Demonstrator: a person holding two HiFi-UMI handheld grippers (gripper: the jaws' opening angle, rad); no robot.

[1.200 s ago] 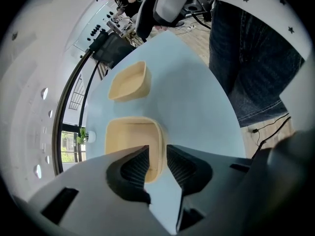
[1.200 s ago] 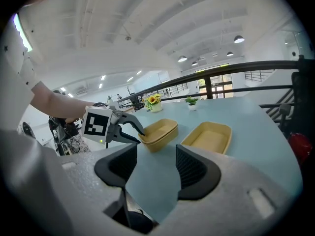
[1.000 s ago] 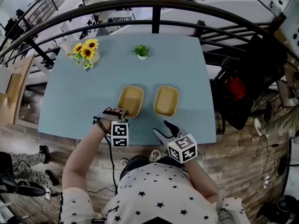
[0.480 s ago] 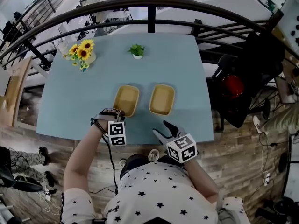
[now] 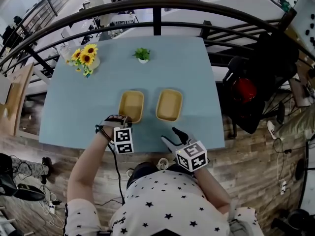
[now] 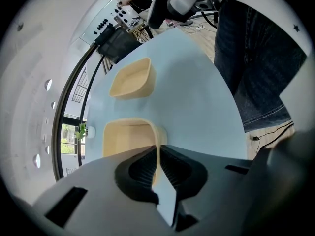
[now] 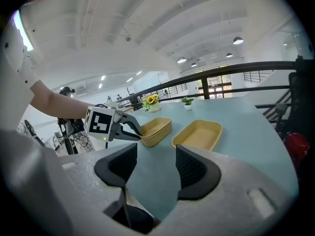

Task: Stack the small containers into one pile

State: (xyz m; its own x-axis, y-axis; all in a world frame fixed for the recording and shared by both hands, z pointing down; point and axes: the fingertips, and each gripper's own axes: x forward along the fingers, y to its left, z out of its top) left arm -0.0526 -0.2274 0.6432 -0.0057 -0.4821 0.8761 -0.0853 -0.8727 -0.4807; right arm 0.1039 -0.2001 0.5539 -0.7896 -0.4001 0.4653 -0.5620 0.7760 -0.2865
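Observation:
Two shallow tan containers lie side by side on the pale blue table point(image 5: 78, 107). My left gripper point(image 5: 126, 120) grips the near rim of the left container point(image 5: 131, 105). In the left gripper view that thin rim wall point(image 6: 157, 154) stands squeezed between the two pads, whose jaws have just been closing on it. Beyond it lies the right container point(image 6: 132, 78). My right gripper point(image 5: 175, 132) hovers over the table's near edge, short of the right container point(image 5: 169, 104). Its jaws point(image 7: 152, 168) stand open with nothing between them; both containers point(image 7: 156, 128) point(image 7: 199, 133) lie ahead.
A vase of sunflowers point(image 5: 84, 59) and a small potted plant point(image 5: 142, 55) stand at the table's far side. A dark railing point(image 5: 157, 9) curves behind the table. The table's near edge is right at the person's body, over a wooden floor.
The head view has drifted slightly. Both grippers and both containers keep their places on the table.

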